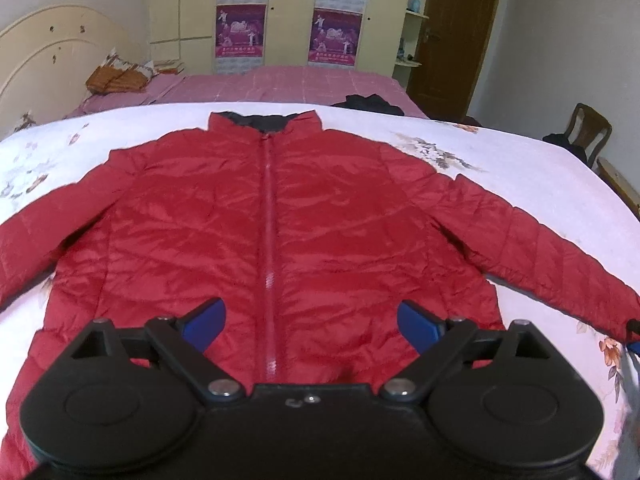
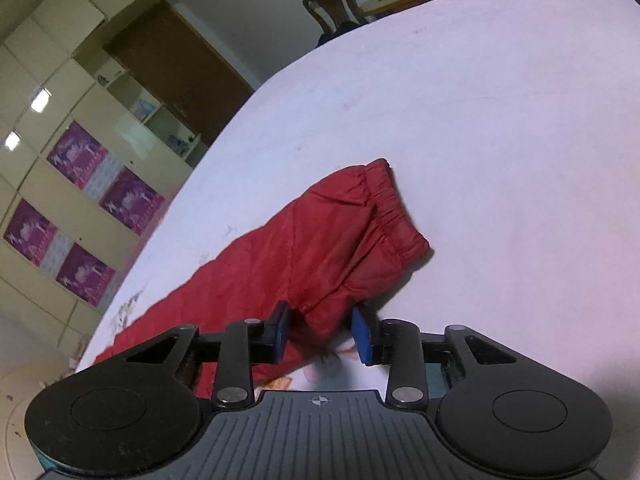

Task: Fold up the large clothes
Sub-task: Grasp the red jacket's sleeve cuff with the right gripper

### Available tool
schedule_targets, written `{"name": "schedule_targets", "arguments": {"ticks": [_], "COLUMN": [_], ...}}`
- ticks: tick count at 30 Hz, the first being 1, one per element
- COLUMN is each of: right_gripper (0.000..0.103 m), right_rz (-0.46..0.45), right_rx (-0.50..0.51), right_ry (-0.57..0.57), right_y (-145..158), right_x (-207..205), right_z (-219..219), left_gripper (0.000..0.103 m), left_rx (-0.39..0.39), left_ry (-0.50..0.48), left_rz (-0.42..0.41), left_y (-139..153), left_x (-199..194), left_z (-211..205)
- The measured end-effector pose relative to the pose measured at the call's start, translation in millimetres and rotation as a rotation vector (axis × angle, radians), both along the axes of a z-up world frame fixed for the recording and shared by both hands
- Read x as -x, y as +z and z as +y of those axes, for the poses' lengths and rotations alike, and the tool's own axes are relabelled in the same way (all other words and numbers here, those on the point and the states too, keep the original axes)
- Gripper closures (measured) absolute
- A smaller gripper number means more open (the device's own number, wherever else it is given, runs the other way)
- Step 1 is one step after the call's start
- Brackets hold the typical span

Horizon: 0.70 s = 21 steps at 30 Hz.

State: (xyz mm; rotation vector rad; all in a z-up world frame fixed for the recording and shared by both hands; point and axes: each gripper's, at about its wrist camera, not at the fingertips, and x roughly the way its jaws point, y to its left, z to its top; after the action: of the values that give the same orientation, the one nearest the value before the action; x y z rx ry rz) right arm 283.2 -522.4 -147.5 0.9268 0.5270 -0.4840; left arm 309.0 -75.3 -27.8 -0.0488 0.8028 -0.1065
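Left tongs (image 1: 310, 322): spread wide, blue pads (image 1: 208, 320) well apart, nothing pinched. They are held over the lower front of the jacket (image 1: 280, 220), one pad to each side of the zip (image 1: 269, 240); whether the pads touch the cloth cannot be told.

Right tongs (image 2: 322, 334): partly closed, jaws narrowed about the sleeve (image 2: 320, 252) just short of its cuff (image 2: 394, 212). A fold of red cloth is seen between the pads (image 2: 362, 336). The left pad lies against the cloth; a sliver of sheet shows beside the right pad, so a firm pinch cannot be confirmed.

Jacket: red, quilted, laid flat and face up on the bed (image 1: 520, 168), zipped, collar (image 1: 264, 122) at the far end, both sleeves spread outward. The cuff is gathered and lies flat on the white sheet.

Edges and room: bare sheet is seen beyond the cuff and along the far side of the sleeve. The far bed edge lies near the collar; a second bed with a pink cover (image 1: 300, 84) stands just behind it. A chair (image 1: 588, 128) stands past the right edge, and a wardrobe (image 1: 288, 12) against the back wall.
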Motion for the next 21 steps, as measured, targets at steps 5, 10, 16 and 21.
{"name": "schedule_targets", "arguments": {"ticks": [5, 10, 16, 21], "right_gripper": [0.068, 0.069, 0.069, 0.098], "right_rz": [-0.030, -0.039, -0.088, -0.011], "right_rx": [-0.144, -0.143, -0.146, 0.096], "right_ry": [-0.012, 0.003, -0.140, -0.057], "right_y": [-2, -3, -3, 38], "right_x": [12, 24, 21, 5], "right_z": [1, 15, -9, 20], "left_gripper": [0.011, 0.011, 0.010, 0.022], "left_rx": [-0.010, -0.002, 0.018, 0.032], "left_ry": [0.013, 0.023, 0.002, 0.021], "left_rz": [0.019, 0.045, 0.051, 0.056], "left_y": [-5, -15, -19, -26], "left_x": [-11, -21, -37, -57], "left_z": [4, 16, 42, 81]}}
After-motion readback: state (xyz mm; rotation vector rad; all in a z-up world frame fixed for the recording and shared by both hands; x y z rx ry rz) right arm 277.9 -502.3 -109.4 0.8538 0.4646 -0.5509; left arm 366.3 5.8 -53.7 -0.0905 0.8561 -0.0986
